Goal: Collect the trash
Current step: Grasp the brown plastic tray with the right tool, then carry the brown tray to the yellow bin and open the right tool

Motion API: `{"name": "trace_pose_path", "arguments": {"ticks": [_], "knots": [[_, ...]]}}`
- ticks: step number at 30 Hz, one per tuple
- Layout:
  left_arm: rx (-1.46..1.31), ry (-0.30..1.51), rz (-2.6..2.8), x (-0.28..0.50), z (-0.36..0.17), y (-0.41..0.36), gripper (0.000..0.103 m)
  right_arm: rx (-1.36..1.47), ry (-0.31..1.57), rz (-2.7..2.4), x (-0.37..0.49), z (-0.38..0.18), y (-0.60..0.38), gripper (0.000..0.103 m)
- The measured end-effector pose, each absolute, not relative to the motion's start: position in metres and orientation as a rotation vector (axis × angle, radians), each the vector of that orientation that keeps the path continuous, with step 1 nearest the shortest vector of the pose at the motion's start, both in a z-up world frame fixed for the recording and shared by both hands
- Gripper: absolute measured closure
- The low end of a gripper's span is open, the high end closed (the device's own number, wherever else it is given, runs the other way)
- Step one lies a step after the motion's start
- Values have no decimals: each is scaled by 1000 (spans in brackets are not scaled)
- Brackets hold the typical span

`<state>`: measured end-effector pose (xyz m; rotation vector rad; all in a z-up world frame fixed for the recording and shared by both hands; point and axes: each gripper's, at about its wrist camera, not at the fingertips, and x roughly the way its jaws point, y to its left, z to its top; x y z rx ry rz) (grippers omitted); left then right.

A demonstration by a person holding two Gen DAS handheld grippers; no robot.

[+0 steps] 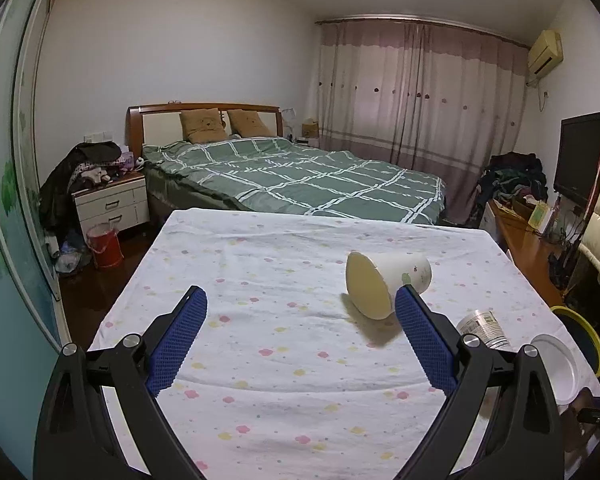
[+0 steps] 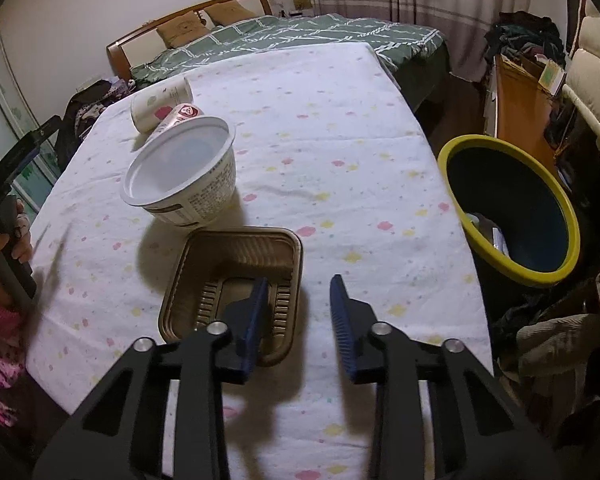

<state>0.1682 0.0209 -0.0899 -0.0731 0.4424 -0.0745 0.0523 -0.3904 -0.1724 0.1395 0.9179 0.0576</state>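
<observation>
A white paper cup [image 1: 384, 284] lies on its side on the flowered tablecloth [image 1: 260, 264], just past my left gripper's right finger. My left gripper [image 1: 300, 308] is open and empty. In the right wrist view the same cup [image 2: 160, 104] lies far left, with a small red-printed cup [image 2: 182, 116] beside it. A white plastic bowl [image 2: 184, 180] leans in front of them; it also shows in the left wrist view [image 1: 556, 364]. A brown foil tray [image 2: 236, 280] lies below my open right gripper [image 2: 298, 288], whose left finger hangs over the tray. A yellow-rimmed bin [image 2: 512, 208] stands right of the table.
A green checked bed [image 1: 296, 176] lies beyond the table. A white nightstand [image 1: 112, 204] and a red bucket [image 1: 106, 248] are at the left. A wooden sideboard [image 2: 520, 112] with clothes stands at the right. A small printed cup [image 1: 484, 328] lies near the table's right edge.
</observation>
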Motion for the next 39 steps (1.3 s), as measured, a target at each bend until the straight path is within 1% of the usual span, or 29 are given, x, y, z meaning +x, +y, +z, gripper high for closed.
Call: {"name": "trace_pose_path", "arguments": {"ticks": [2,5,7,19,28,39], "knots": [[-79,442,-78,168,-90,23,9,144,925,59,54,-174,-390,87],[-78,441,-81,166,-87,23,9,148,931,58,56,-175,-390,95],[-77,441,-85,165,-87,21,9,153,932,65,56,-174,-390,97],[-62,441,-89,161,-85,16,9,201,886,21,55,-165,-413,98],[-50,447,-101,160,-86,13,9,304,833,-182,77,-161,-499,98],[-6,439,-116,160,-87,3,9,381,868,-354,112,-188,-581,98]]}}
